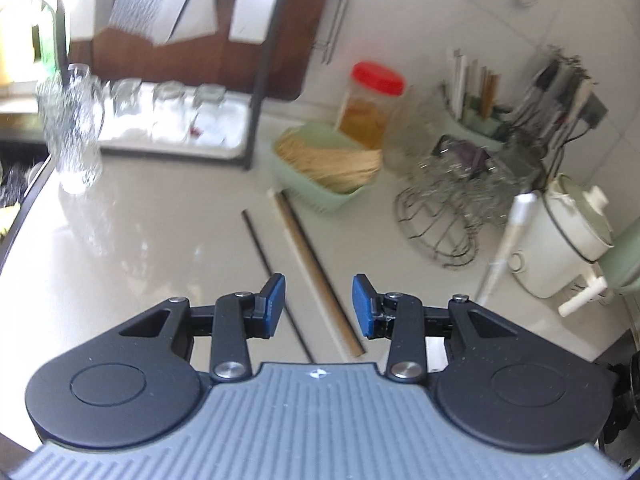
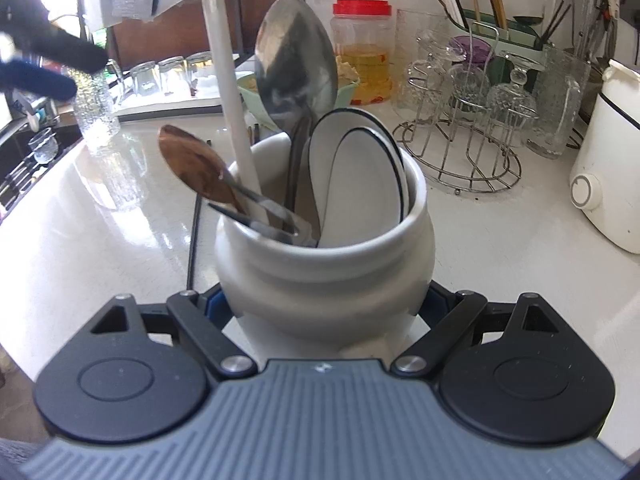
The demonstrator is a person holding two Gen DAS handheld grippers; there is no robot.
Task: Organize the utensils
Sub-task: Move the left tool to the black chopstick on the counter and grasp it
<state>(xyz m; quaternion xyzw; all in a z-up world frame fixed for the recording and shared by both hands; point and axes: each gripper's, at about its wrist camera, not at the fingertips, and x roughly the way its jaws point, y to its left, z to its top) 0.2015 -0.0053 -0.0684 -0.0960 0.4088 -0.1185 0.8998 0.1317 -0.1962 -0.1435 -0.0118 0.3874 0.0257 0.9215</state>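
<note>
White utensil crock (image 2: 324, 264) on the desk (image 2: 100, 216), gripped at its sides by the right gripper (image 2: 324, 312) with fingers spread wide around it. Contents: steel ladle (image 2: 296, 64), wooden spoon (image 2: 196, 168), white handle (image 2: 232, 92), white black-rimmed spoons (image 2: 360, 168). Left gripper (image 1: 319, 306): fingers partly open, empty, above a dark chopstick (image 1: 276, 280) and a pale chopstick (image 1: 316, 276) lying on the desk. Beyond: green basket (image 1: 320, 200) of straw-coloured sticks, red-lidded jar (image 1: 372, 108) of yellow liquid

Bright window (image 1: 16, 40) glare (upper left); left view motion-blurred; fisheye edges bent
</note>
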